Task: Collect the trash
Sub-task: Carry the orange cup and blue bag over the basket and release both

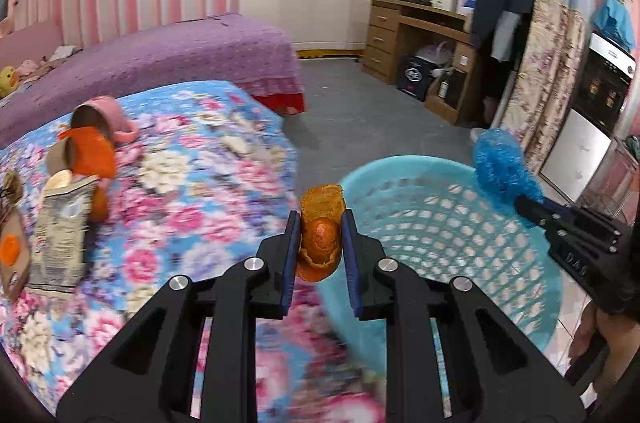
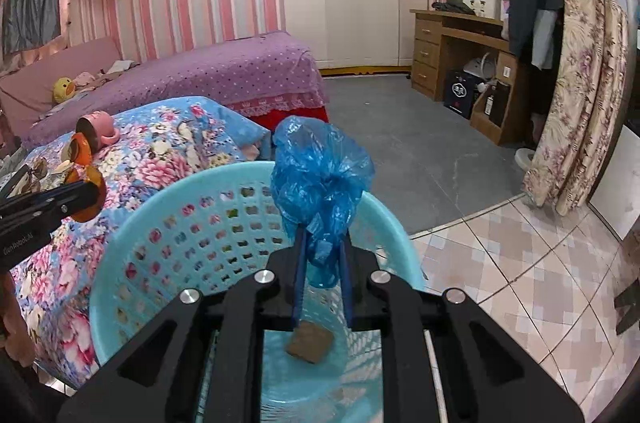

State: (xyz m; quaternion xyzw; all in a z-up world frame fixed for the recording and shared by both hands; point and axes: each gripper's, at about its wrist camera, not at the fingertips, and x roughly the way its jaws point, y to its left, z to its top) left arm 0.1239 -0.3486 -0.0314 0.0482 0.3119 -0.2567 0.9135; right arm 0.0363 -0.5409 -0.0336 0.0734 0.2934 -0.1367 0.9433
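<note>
Though hidden from the left wrist, brown scrap [image 2: 310, 342] inside basket [image 2: 132, 223].

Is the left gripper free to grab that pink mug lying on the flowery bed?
Probably not yet. The left gripper is shut on an orange peel, so it has no room for the mug. Nothing seems to block the way across the bed; it likely needs to drop the peel first.
</note>
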